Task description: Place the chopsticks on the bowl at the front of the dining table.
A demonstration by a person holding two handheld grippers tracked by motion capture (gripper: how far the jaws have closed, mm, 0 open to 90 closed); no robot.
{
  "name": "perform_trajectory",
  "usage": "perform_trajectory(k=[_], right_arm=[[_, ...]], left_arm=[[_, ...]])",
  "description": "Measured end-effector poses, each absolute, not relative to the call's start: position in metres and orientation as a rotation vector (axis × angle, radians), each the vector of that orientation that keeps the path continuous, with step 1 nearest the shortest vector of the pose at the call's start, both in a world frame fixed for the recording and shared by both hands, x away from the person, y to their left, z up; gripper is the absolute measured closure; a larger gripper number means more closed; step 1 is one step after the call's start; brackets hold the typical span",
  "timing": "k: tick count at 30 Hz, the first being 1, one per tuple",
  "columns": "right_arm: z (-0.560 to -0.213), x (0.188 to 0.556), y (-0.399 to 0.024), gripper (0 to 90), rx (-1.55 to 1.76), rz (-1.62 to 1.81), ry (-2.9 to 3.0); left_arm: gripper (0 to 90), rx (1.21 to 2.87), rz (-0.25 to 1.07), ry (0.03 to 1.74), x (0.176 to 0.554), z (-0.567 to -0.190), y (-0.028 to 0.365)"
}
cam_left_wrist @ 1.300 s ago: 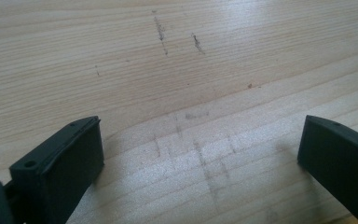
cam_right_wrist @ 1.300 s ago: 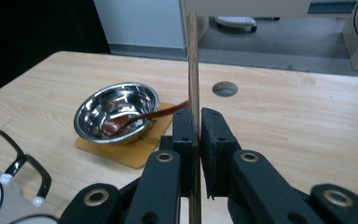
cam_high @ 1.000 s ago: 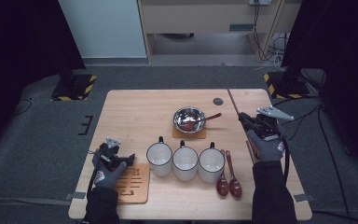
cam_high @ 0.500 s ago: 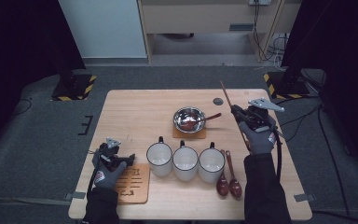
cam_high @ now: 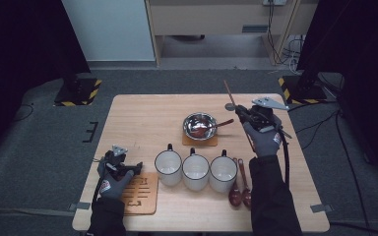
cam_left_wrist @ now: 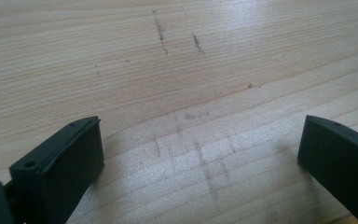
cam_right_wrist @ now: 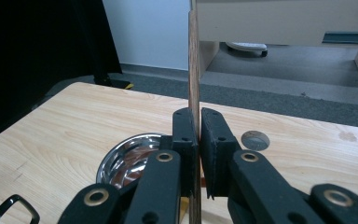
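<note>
right hand-held gripper [cam_high: 243, 114] raised, clamping a wooden stick [cam_high: 232, 101] upright.

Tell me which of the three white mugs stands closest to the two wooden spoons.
The rightmost mug; the spoons lie just beside it, while the other two stand farther left.

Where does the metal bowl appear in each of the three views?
High view: the metal bowl sits at table centre, on a coaster behind the mugs.
Left gripper view: not in it.
Right gripper view: bowl at lower left, behind the jaws.
Shared landmark: the wooden stick clamped in the right gripper.
</note>
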State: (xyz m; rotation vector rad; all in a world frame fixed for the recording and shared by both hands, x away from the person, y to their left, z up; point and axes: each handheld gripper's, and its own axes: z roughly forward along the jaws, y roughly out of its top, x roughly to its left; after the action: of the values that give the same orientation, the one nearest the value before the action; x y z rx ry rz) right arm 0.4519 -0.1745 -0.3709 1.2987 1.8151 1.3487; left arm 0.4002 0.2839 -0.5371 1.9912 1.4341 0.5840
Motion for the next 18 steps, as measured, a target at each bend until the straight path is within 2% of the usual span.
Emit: perform_trajectory(k=[18], right_arm=[[-0.373, 0.472, -0.144, 84.8, 1.269, 1.358, 1.830]], left_arm=[[0.0, 1.991, 0.584, 1.434, 0.400, -0.537, 0.284]])
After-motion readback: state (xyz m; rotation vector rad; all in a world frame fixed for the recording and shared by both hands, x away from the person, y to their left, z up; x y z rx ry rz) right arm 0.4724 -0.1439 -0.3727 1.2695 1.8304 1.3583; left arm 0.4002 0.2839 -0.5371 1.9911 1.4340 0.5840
